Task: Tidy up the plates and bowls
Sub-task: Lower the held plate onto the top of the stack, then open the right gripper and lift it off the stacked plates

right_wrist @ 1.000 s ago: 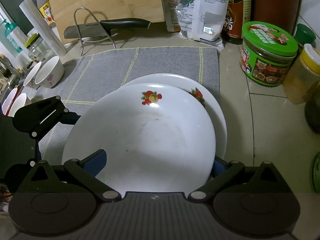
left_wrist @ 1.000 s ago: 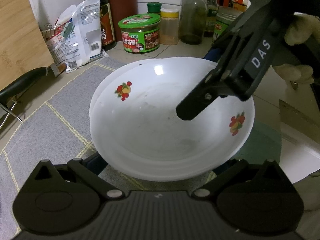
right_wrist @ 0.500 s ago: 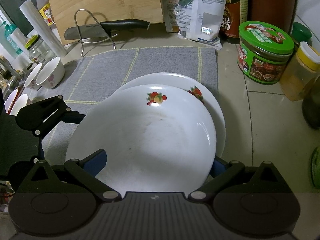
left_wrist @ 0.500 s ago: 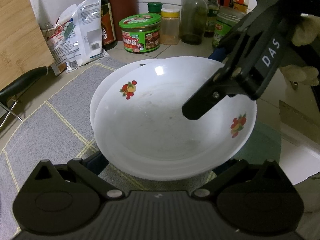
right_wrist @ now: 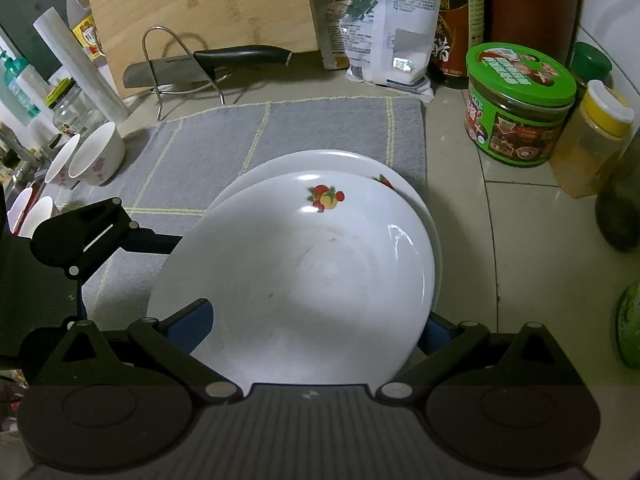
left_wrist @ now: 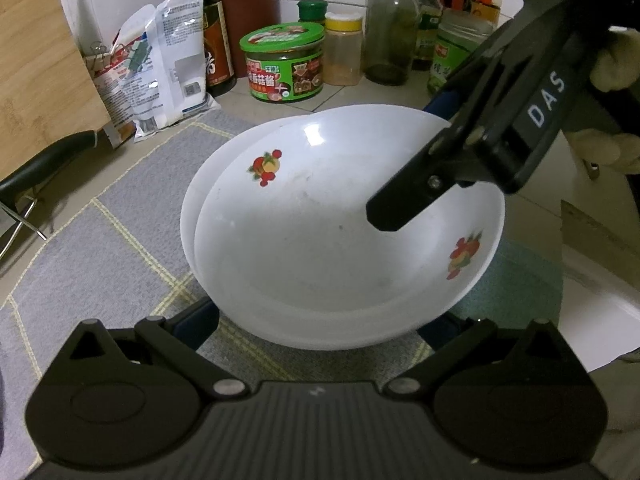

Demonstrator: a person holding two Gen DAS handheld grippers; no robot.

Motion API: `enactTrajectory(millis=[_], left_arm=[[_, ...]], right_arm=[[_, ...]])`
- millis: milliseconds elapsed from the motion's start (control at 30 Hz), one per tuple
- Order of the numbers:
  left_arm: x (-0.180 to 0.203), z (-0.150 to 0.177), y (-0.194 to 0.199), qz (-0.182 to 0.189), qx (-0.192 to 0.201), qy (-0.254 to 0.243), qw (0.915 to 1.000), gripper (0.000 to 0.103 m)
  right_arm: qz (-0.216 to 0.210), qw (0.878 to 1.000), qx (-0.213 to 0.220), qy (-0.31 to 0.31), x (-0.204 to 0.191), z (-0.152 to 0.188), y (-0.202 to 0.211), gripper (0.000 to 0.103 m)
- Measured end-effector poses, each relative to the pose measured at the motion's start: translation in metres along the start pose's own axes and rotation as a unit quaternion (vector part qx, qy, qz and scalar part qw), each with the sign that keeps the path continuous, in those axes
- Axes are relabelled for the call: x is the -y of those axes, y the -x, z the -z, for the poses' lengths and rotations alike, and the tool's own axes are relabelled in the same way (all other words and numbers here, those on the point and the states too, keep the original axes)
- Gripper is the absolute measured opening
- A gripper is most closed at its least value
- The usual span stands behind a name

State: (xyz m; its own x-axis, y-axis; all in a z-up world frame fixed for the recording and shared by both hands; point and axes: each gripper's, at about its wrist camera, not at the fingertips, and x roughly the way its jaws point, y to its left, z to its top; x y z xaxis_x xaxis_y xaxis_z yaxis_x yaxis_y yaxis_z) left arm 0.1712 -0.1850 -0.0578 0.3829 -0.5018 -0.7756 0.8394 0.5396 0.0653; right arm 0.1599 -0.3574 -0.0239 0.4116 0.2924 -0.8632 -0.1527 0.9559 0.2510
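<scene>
The right gripper point(right_wrist: 310, 332) reaches level over the mat point(right_wrist: 208, 140), jaws spread around the top plate point(right_wrist: 304, 272). The left gripper point(left_wrist: 320, 326) straddles its opposite rim, likewise spread.

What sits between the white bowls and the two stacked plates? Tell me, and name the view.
Only bare gray mat lies between the white bowls and the plates; the right wrist view shows it.

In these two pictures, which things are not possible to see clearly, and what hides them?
- Left wrist view: the lower plate is mostly covered by the top plate.
- Right wrist view: the right gripper fingertips are behind the top plate's rim, so its grip cannot be judged.
- Right wrist view: the knife blade is partly hidden by the wire stand.
</scene>
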Motion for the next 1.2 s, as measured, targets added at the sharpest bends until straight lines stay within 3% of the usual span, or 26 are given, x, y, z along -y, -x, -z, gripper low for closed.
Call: enactTrajectory(millis=[767,1200], left_arm=[[-0.001,0.002,0.007,0.009,0.017,0.008,0.9998,0.103],[-0.003,0.006,0.010,0.016,0.034,0.003,0.9993,0.102]], right_arm=[[0.038,0.999,-0.006,0.023,-0.009,-0.004,-0.002,0.103],[0.098,0.995,-0.012,0.029,-0.021,-0.004,-0.005,0.103]])
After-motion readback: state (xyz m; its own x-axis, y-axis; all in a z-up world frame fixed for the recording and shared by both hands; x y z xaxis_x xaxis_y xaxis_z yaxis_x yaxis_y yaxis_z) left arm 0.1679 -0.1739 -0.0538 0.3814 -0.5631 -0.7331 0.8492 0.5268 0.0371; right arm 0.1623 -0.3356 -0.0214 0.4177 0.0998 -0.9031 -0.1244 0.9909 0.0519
